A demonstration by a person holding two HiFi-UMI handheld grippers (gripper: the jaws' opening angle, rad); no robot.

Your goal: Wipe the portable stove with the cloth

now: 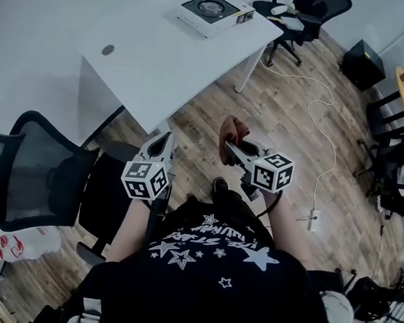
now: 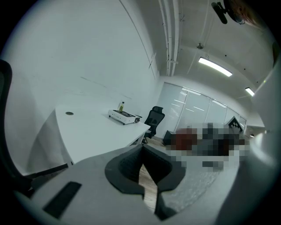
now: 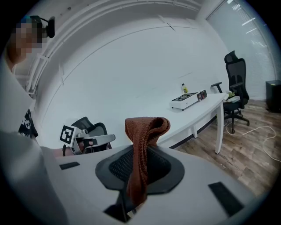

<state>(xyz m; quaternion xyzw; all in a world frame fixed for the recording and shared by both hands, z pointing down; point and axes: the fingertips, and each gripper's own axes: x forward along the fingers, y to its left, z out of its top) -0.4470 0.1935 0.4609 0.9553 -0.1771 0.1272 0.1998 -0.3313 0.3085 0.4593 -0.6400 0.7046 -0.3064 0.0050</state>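
Right gripper (image 1: 232, 150): jaws closed on the brown knitted cloth (image 3: 141, 132), which is pinched at mid-length, with a folded loop standing above the jaws and a tail hanging below. Left gripper (image 1: 165, 139): jaws brought together at the tips, nothing between them. Both are held in front of the person's chest, side by side and apart, over open floor. Portable stove (image 1: 212, 10): sitting at the far end of the white table (image 1: 147, 55), well apart from both grippers, and the cloth is not touching it. A small bottle (image 2: 121, 106) stands just beside it. Assessment: the cloth is in hand, but wiping does not appear to have begun; the approach to the table and the whole wipe remain. Surface: the table top is otherwise bare apart from a round cable port. Room: wood-plank floor (image 1: 296, 109), a black mesh chair (image 1: 27, 171) at near left, another office chair (image 1: 304, 12) at far right, and a white cable (image 1: 326, 136) trailing across the floor.
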